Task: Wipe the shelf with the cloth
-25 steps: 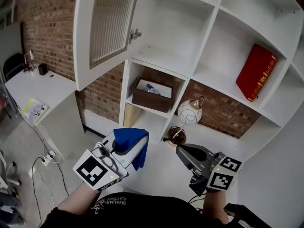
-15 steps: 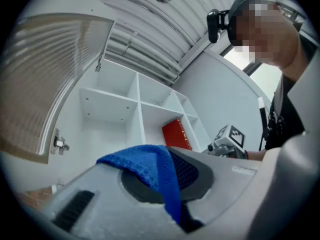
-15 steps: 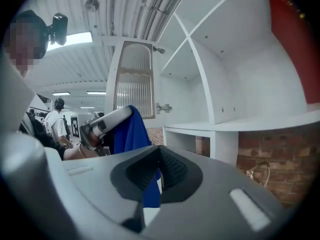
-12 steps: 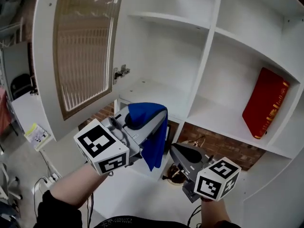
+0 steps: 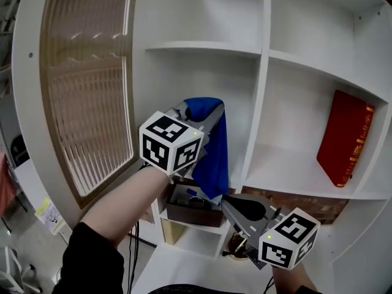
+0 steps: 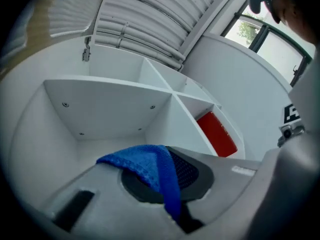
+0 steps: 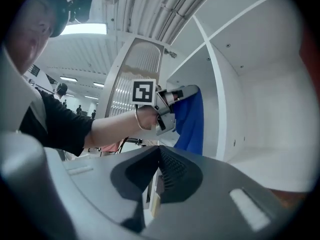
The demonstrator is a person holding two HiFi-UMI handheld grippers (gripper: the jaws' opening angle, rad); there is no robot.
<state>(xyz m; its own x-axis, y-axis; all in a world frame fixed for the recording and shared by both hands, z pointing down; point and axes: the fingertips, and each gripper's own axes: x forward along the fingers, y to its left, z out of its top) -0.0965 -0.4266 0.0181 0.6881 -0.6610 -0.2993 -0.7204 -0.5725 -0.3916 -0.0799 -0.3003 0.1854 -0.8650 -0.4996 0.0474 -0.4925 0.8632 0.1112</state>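
1. Raised since a second ago, the left gripper (image 5: 201, 110) is now level with an upper compartment rather than low by the bottom shelves. Its fingers are clamped on the blue cloth (image 5: 214, 155), which drapes below them.
2. Below and right of those fingers, the right gripper (image 5: 230, 202) has its fingers closed together on nothing.
3. Wiping looks not yet begun. The cloth seems to hang clear of the shelf (image 5: 202, 46), whose open compartment lies straight ahead of the left fingers.
4. Left of them the slatted door (image 5: 86, 103) stands open. Beyond, to the right, a red book (image 5: 346, 136) leans in the next compartment, out of the way.
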